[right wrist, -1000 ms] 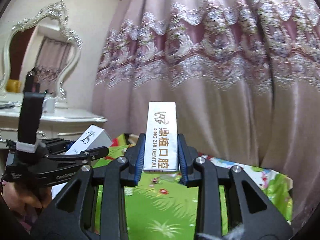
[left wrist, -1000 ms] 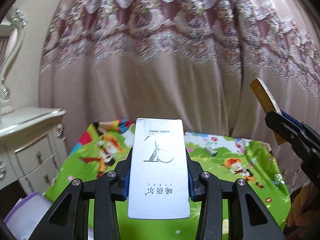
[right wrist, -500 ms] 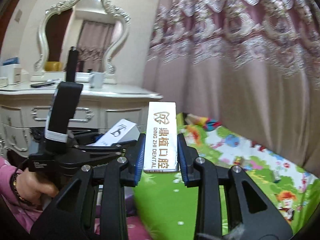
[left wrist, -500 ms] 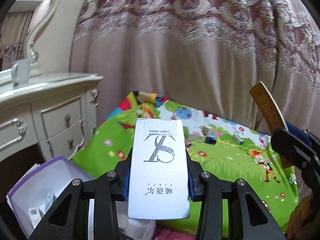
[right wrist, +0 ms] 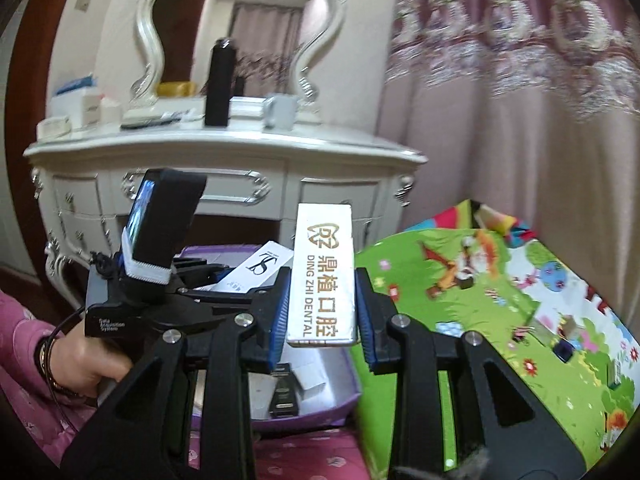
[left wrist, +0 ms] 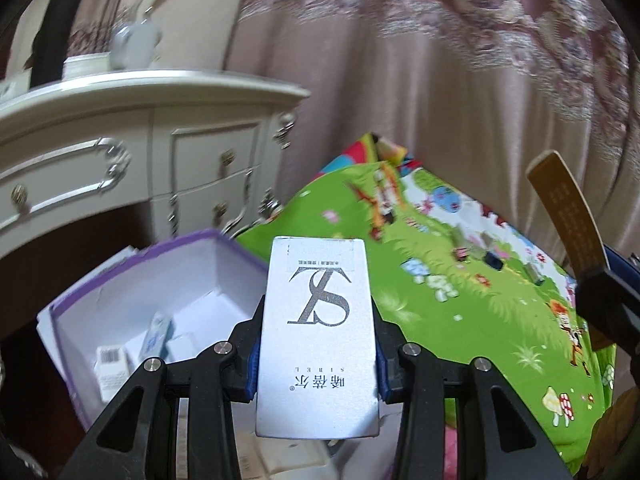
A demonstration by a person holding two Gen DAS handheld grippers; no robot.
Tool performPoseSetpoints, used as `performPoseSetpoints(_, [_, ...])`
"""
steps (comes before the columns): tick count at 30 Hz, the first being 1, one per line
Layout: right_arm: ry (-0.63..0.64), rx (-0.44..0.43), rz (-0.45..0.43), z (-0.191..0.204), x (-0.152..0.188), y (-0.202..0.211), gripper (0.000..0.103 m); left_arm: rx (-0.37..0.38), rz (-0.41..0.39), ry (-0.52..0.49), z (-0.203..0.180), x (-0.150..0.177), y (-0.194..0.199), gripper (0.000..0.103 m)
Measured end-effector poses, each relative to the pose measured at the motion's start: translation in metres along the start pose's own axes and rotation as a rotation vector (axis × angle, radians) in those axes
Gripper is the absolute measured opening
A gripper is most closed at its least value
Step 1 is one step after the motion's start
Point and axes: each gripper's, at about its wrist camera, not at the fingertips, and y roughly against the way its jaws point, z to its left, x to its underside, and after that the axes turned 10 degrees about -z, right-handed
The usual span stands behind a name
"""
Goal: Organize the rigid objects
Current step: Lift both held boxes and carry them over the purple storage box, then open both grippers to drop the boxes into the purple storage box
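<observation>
My left gripper (left wrist: 318, 350) is shut on a silver box with an "SL" logo (left wrist: 318, 320), held above the near edge of a purple-rimmed white storage box (left wrist: 132, 276). My right gripper (right wrist: 322, 308) is shut on a silver "Ding Zhi Dental" box (right wrist: 323, 276); its gold back shows in the left wrist view (left wrist: 568, 216). The left gripper and its silver box (right wrist: 260, 266) show in the right wrist view, over the purple box (right wrist: 316, 408). The purple box holds several small boxes (left wrist: 110, 364) and a black item (right wrist: 285, 392).
A green cartoon-printed mat (left wrist: 460, 300) covers the surface to the right, with small items (left wrist: 492, 260) on it. A white dresser (right wrist: 224, 168) with mirror, black bottle (right wrist: 219, 80) and mug (right wrist: 280, 110) stands behind. Pink curtain (left wrist: 440, 80) hangs at the back.
Both grippers have swung left and down, still holding their boxes. The purple storage box and dresser have come into fuller view, under the left gripper.
</observation>
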Motion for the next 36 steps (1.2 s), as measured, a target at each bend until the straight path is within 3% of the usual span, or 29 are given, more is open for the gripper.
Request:
performPoseSetpoints(19, [0.027, -0.197, 0.264, 0.038, 0.044, -0.088, 0.035, -0.189, 0.145, 0.084, 0.073, 0.028, -0.025, 0.043])
performPoseSetpoints(29, [0.012, -0.258, 0.313, 0.044, 0.059, -0.121, 0.035, -0.267, 0.229, 0.113, 0.090, 0.039, -0.036, 0.044])
performPoseSetpoints(30, [0.004, -0.260, 0.309, 0.042, 0.059, -0.124, 0.035, -0.273, 0.233, 0.116, 0.091, 0.039, -0.036, 0.046])
performPoseSetpoints(32, [-0.029, -0.263, 0.305, 0.038, 0.059, -0.127, 0.040, -0.302, 0.238, 0.123, 0.092, 0.039, -0.036, 0.069])
performPoseSetpoints(34, [-0.068, -0.250, 0.281, 0.030, 0.058, -0.122, 0.058, -0.319, 0.226, 0.131, 0.092, 0.039, -0.034, 0.082])
performPoseSetpoints(36, [-0.104, -0.233, 0.262, 0.019, 0.057, -0.113, 0.065, -0.320, 0.215, 0.132, 0.090, 0.037, -0.032, 0.084])
